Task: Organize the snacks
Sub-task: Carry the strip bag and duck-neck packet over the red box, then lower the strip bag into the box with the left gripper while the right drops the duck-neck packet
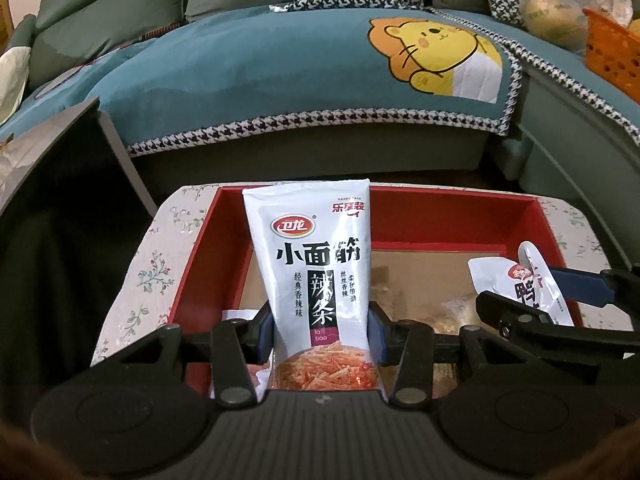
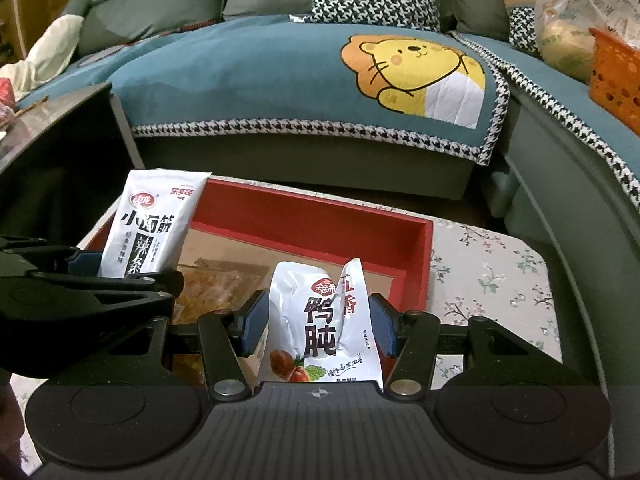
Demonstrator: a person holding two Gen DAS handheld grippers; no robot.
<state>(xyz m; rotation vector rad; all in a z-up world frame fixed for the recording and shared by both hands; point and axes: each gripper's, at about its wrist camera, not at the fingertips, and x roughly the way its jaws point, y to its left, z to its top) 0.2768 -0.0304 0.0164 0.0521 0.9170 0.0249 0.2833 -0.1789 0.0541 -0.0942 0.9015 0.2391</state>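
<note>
**Two snack packets held over the red box**

A red box (image 1: 394, 216) stands on a table with a floral cloth (image 2: 492, 276). Its far wall is near the far edge of the table, and its floor is brown and shiny. Some clear-wrapped snacks (image 2: 216, 284) already lie on that floor, on the left part of the box as the right wrist view shows it. Behind the table is a sofa with a teal cover (image 1: 248, 76) that carries a yellow cartoon cat (image 1: 436, 56). On the right end of the sofa stand an orange basket (image 2: 616, 76) and a plastic bag (image 2: 568, 28). A dark side table (image 1: 60, 152) is just beside the left edge of the floral table.

The left gripper (image 1: 320, 332) is closed on a white spicy strip packet (image 1: 312, 272). The two blue pads press its lower sides, and the packet stands upright between them, above the left part of the box. Its top reaches over the far wall in the left wrist view.

The right gripper (image 2: 318, 330) is closed on a white duck gizzard pouch (image 2: 320, 320). The pads squeeze the pouch at its middle, so it is creased and its top folds open. It hangs over the right part of the box, near the right wall. The two grippers are side by side, and nothing stands between the packets and the box floor.
</note>
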